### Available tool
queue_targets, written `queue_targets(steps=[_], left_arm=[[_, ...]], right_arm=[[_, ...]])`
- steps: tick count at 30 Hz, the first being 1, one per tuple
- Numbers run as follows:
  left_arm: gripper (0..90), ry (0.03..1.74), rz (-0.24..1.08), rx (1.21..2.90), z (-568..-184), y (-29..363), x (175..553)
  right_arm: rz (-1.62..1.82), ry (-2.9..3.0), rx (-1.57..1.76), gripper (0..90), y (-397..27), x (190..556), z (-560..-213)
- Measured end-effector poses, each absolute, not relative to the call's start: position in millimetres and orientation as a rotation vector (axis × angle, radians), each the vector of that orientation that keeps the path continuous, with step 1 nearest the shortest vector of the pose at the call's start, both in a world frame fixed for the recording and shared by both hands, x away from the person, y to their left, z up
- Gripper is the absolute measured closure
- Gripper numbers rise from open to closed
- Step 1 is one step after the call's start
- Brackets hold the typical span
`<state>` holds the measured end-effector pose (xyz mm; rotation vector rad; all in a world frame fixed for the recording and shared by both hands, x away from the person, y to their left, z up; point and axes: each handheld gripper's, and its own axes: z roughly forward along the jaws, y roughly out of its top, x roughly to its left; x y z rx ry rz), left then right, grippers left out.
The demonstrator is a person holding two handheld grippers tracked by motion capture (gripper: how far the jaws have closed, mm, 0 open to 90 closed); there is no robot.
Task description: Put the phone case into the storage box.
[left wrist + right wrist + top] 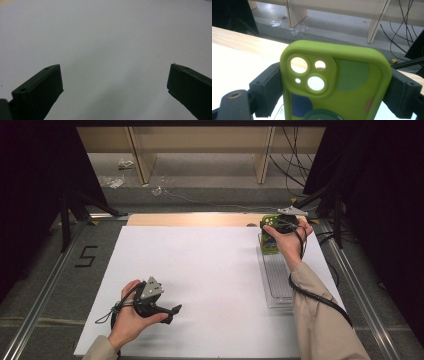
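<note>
phone case (342, 82), lime green soft rubber with coloured round patches and three camera cut-outs in a raised corner block, stands upright between the two black jaws of the right gripper (337, 87). one jaw pad bears on each long edge of the case, so the jaws are spread to the case's width and clamped on it. in the high view the phone case (270, 237) sits at the far right of the table, at the far end of a clear ribbed plastic tray (277, 287) that lies lengthwise along the right edge of the white board (200, 270); whether the case touches the tray cannot be told. the right gripper (272, 227) is held from behind by the right hand (285, 240), with its black cable trailing along the beige sleeve.

left gripper (172, 312) rests low over the near left part of the white board, held in the left hand (131, 312). in the left gripper view its jaws stand wide apart, with bare white board (112, 50) between them. a strip of pale wooden tabletop (190, 219) shows beyond the board's far edge.
</note>
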<state>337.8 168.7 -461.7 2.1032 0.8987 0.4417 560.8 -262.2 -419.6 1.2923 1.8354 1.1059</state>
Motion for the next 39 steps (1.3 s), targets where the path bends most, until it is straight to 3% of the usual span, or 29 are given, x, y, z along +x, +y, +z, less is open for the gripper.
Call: queue_targets(steps=[22,39], left_arm=[[0.0,0.899,0.441,2.103,-461.5,168.9,338.1],[0.0,0.901,0.442,2.099,-461.3,168.7,338.1]], right_arm=[[1.101,1.837,1.322,4.0,-264.9,560.6,-416.7],[1.085,1.835,1.332,3.4,-266.8,555.8,-413.6]])
